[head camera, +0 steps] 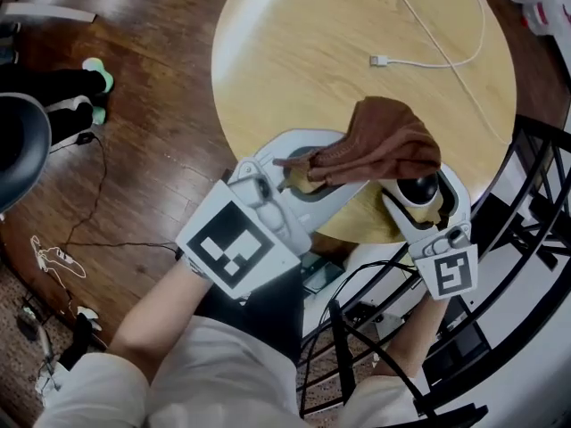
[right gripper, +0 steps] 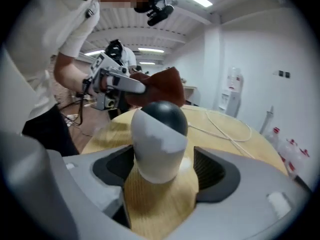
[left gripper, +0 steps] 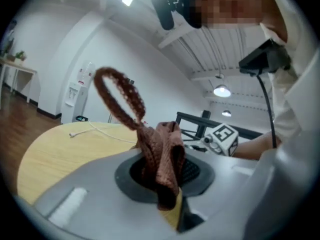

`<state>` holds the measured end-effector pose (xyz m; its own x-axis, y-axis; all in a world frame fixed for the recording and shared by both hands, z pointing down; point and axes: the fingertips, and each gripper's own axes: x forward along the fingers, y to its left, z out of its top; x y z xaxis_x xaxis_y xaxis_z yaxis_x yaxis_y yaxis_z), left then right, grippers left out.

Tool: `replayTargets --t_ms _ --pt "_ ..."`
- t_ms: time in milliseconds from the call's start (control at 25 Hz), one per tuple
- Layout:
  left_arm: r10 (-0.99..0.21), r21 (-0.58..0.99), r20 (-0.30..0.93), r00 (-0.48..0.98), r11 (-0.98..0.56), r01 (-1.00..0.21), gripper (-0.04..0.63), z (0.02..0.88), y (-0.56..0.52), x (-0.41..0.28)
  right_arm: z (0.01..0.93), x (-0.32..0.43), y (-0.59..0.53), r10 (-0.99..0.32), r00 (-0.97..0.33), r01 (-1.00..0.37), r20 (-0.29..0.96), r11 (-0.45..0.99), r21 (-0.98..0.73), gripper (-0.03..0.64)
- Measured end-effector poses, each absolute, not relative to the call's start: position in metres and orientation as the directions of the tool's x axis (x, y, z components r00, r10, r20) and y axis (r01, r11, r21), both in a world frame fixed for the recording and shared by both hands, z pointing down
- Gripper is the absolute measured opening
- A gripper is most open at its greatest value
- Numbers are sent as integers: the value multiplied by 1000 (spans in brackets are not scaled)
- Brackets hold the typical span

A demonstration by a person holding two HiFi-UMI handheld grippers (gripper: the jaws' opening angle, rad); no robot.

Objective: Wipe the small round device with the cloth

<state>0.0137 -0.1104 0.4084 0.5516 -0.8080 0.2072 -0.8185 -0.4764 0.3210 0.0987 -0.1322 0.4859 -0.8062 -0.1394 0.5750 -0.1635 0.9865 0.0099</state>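
Head view, with both gripper views. The left tongs [head camera: 302, 181] are clamped on a bunched corner of the brown cloth [head camera: 393, 145], so that most of the fabric hangs free as a wiping pad; its far end lies over the top of the small round device [right gripper: 157, 134]. The right tongs [head camera: 421, 205] stand wide, their jaws set against either side of the device's white body, apparently to steady it and leave the dark dome exposed. The device sits at the near edge of the round counter [head camera: 312, 52]. A white cable [head camera: 428, 56] lies well apart, farther back on the counter. A black metal railing [head camera: 535, 203] stands just beside the right tongs and, in judgement, limits room on that side.
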Motion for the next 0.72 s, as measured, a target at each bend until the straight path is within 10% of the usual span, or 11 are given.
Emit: replayTargets --t_ms 240,720 --pt "-786 347 200 584 -501 -793 69 411 -105 23 496 82 -125 200 -802 155 562 980 -128 365" --pt "-803 331 213 556 -476 -815 69 413 -111 4 494 81 -124 8 -839 -47 545 995 -87 356"
